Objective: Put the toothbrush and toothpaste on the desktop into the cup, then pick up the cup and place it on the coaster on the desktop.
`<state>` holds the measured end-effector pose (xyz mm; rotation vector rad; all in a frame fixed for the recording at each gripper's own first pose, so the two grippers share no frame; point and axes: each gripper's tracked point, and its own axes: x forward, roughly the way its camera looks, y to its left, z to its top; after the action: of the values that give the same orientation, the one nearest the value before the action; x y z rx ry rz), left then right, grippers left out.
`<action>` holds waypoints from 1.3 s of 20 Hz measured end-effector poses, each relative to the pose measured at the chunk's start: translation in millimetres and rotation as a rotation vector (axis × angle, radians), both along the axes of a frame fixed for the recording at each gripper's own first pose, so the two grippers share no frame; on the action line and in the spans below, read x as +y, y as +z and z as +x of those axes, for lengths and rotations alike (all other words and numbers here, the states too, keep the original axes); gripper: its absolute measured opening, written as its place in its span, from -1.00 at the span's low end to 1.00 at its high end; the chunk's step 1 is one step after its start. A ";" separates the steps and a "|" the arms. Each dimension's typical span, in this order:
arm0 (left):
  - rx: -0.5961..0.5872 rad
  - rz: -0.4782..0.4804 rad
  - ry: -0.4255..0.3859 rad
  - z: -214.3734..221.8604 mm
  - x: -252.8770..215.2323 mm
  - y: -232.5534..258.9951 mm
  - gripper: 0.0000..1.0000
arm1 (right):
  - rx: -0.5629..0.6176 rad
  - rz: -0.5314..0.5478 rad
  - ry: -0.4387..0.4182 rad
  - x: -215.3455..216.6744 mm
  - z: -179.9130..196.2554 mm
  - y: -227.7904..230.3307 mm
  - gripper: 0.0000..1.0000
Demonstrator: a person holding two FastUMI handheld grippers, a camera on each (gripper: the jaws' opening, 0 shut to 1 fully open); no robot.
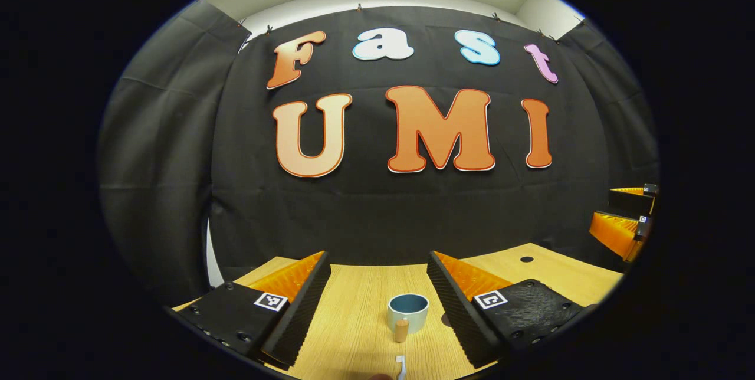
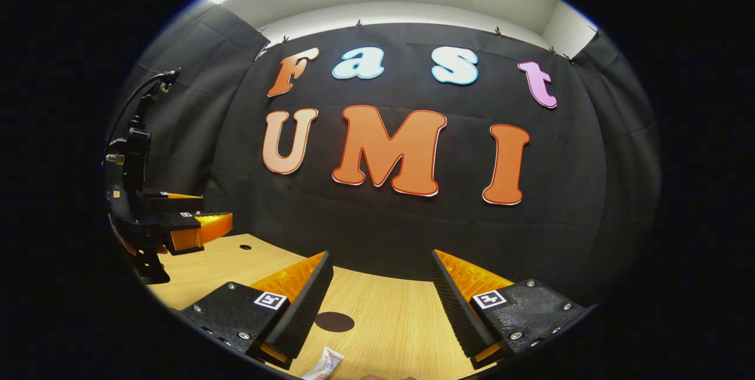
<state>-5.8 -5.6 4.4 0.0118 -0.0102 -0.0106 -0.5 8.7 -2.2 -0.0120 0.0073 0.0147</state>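
In the left gripper view, a pale cup (image 1: 408, 312) with a blue inside and a wooden handle stands upright on the wooden desktop (image 1: 354, 321), between the fingers and ahead of them. My left gripper (image 1: 377, 291) is open and holds nothing. The white head of the toothbrush (image 1: 401, 365) lies just in front of the cup at the bottom edge. In the right gripper view, my right gripper (image 2: 380, 291) is open above the desktop (image 2: 401, 321). A dark round coaster (image 2: 334, 321) lies by its left finger. One end of the toothpaste tube (image 2: 324, 364) shows below the coaster.
The black cloth wall closes off the far side of the desktop. A small dark hole (image 1: 527, 259) sits in the desktop near the back. The right gripper (image 1: 625, 220) shows at the far right of the left gripper view, and the left gripper (image 2: 171, 226) at the left of the right gripper view.
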 end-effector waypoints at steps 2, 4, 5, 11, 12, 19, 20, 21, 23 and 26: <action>0.005 0.000 0.000 1.1 0.6 -0.7 0.97 | 0.004 -0.002 0.002 0.4 -0.2 -1.5 0.97; 0.012 0.001 -0.002 1.9 -0.6 -2.6 0.97 | 0.007 0.003 0.004 0.9 -1.1 -1.8 0.97; 0.018 0.004 -0.005 2.1 -2.0 -4.8 0.97 | 0.014 0.007 0.010 2.2 -1.0 -3.2 0.97; 0.088 0.018 -0.038 2.6 -10.8 -27.6 0.97 | 0.102 -0.008 0.002 1.0 -4.2 -33.4 0.98; 0.104 0.020 -0.047 2.8 -13.8 -32.3 0.97 | 0.118 -0.003 0.011 5.5 -3.8 -40.6 0.97; 0.231 0.049 -0.087 -1.9 -25.0 -83.4 0.97 | 0.231 0.031 0.028 16.7 -7.9 -81.9 0.96; 0.253 0.049 -0.089 -2.9 -25.2 -91.9 0.97 | 0.255 0.040 0.030 18.8 -8.2 -90.6 0.96; 0.276 0.048 -0.090 -2.9 -25.6 -102.0 0.98 | 0.283 0.048 0.031 20.1 -8.8 -100.2 0.96; 0.331 0.048 -0.097 -4.9 -26.2 -120.5 0.99 | 0.339 0.069 0.030 22.0 -11.0 -118.9 0.96; 0.408 0.048 -0.103 -8.7 -26.0 -147.5 0.98 | 0.413 0.100 0.036 25.9 -13.3 -140.9 0.96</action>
<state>-14.4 -31.6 -143.1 0.0566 0.3971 -0.1157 -13.8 34.6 -143.0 0.0909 0.4192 0.0529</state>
